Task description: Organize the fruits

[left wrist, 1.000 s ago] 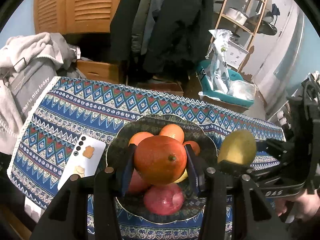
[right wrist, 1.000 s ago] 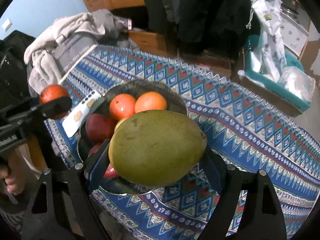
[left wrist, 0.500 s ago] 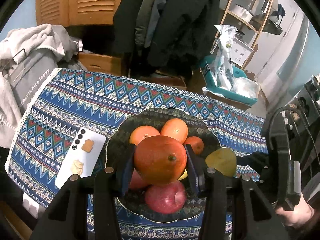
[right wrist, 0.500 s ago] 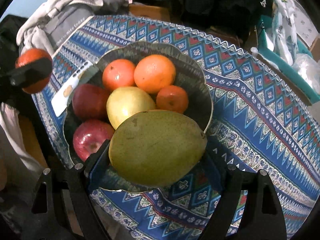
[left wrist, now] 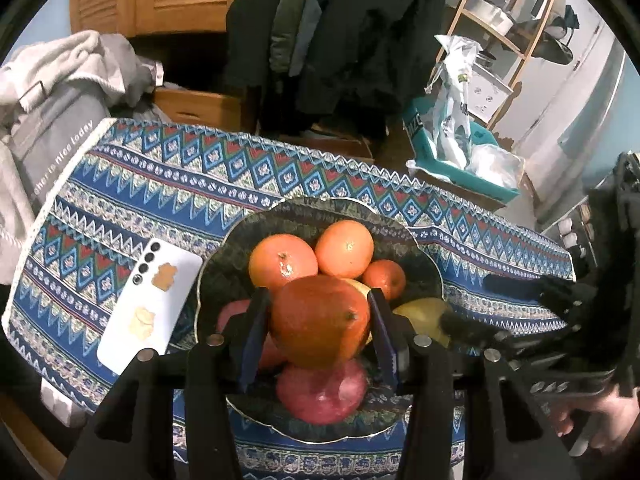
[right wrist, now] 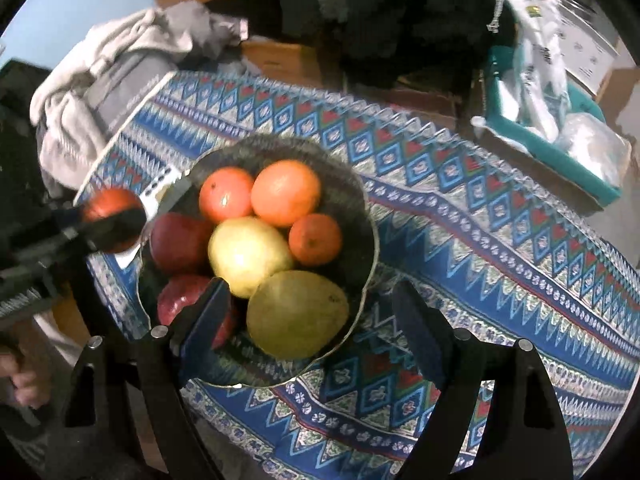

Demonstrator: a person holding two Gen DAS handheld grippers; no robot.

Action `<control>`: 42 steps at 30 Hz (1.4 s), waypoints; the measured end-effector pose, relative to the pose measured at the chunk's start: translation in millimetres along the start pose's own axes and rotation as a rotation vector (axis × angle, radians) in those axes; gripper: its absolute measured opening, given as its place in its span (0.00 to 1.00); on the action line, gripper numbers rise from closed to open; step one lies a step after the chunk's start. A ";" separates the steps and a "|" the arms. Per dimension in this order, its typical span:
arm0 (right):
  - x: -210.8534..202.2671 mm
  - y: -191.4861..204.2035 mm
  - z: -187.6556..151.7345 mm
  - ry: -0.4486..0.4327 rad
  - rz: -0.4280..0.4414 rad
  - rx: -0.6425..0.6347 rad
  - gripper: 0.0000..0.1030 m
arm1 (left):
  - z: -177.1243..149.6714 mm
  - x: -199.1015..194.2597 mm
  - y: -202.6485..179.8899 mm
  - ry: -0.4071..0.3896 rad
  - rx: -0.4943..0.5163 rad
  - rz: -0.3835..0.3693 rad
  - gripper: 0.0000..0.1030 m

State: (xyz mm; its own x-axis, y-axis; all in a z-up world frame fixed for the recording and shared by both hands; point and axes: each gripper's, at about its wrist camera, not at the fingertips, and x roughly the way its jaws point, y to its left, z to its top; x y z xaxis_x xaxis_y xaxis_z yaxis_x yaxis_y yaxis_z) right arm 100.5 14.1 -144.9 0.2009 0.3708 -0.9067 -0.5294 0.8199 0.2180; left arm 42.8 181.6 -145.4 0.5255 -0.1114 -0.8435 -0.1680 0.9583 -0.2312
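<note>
A dark bowl (left wrist: 320,200) with a scalloped rim stands on the patterned tablecloth (left wrist: 160,168). It holds two oranges, a small tangerine (right wrist: 315,239), a yellow fruit (right wrist: 248,254) and red apples (left wrist: 322,394). A green mango (right wrist: 296,312) lies in the bowl (right wrist: 280,140) against its near right rim. My right gripper (right wrist: 312,320) hangs open above the mango, pads clear of it. My left gripper (left wrist: 318,300) is shut on a red-orange fruit (left wrist: 320,326) and holds it over the near side of the bowl. The right wrist view shows that fruit (right wrist: 110,204) at the left.
A white phone (left wrist: 148,308) lies face down on the cloth, left of the bowl. Grey clothes (left wrist: 60,92) are heaped past the table's left end. A teal crate (left wrist: 460,168) with plastic bags stands on the floor behind. A hand (left wrist: 600,420) grips the right tool.
The right gripper brought the mango down into the bowl and let it go; the mango now rests there and the fingers have drawn back. The left gripper kept still with its fruit.
</note>
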 end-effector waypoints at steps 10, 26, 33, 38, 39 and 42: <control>-20.4 -6.5 4.4 -0.047 0.004 0.033 0.82 | -2.2 6.4 -8.9 0.017 0.026 0.021 0.48; -102.6 -2.0 10.8 -0.251 -0.074 0.010 0.82 | 5.7 -53.3 -35.7 -0.125 0.080 0.054 0.72; -137.4 -5.9 6.6 -0.336 -0.117 0.010 0.83 | 9.9 -83.2 -53.6 -0.206 0.110 0.048 0.80; -158.7 -12.1 1.0 -0.377 -0.115 0.027 0.83 | 15.0 -102.5 -62.4 -0.244 0.104 0.027 0.87; -162.2 -12.6 -0.1 -0.383 -0.115 0.028 0.83 | 16.2 -105.8 -64.6 -0.251 0.103 0.025 0.87; -172.9 -14.4 -4.0 -0.402 -0.129 0.027 0.83 | 18.4 -114.2 -71.0 -0.276 0.108 0.031 0.93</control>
State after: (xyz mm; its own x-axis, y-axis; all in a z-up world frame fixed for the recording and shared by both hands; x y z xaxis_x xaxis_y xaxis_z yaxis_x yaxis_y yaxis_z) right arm 70.1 -63.6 7.3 0.5727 0.4008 -0.7151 -0.4581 0.8799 0.1263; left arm 10.0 131.1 -23.7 0.7307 -0.0203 -0.6824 -0.1052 0.9843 -0.1419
